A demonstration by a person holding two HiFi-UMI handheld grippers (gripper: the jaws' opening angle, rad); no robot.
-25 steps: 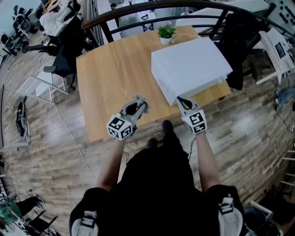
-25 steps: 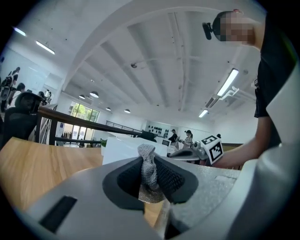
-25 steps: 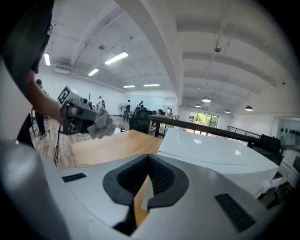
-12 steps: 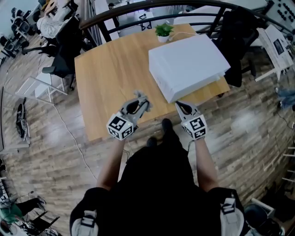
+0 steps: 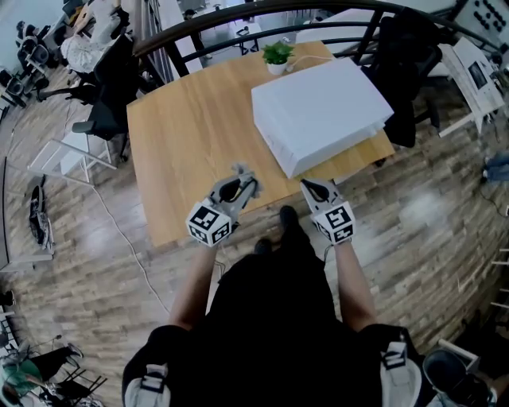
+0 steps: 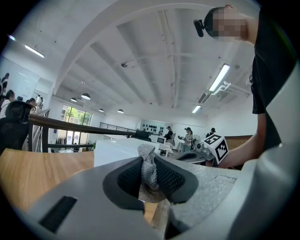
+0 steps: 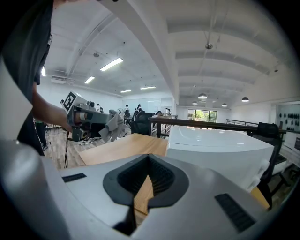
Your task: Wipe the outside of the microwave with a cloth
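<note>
The white microwave (image 5: 318, 111) sits on the right half of the wooden table (image 5: 191, 135). My left gripper (image 5: 245, 180) hovers over the table's near edge, left of the microwave, shut on a grey cloth (image 5: 241, 172). In the left gripper view the cloth (image 6: 149, 165) stands bunched between the pads, with the microwave (image 6: 117, 151) beyond it. My right gripper (image 5: 307, 185) is just off the microwave's near front corner, shut and holding nothing. In the right gripper view the microwave (image 7: 220, 145) fills the right side, and the left gripper's cloth (image 7: 112, 127) shows at the left.
A small potted plant (image 5: 277, 56) stands at the table's far edge behind the microwave. A dark railing (image 5: 238, 20) runs behind the table. A black chair (image 5: 111, 103) is at the table's left, and dark clothing (image 5: 409, 63) hangs to the right.
My right gripper has drawn back a little from under the microwave's front corner toward the person. The left gripper with the cloth has hardly moved.
</note>
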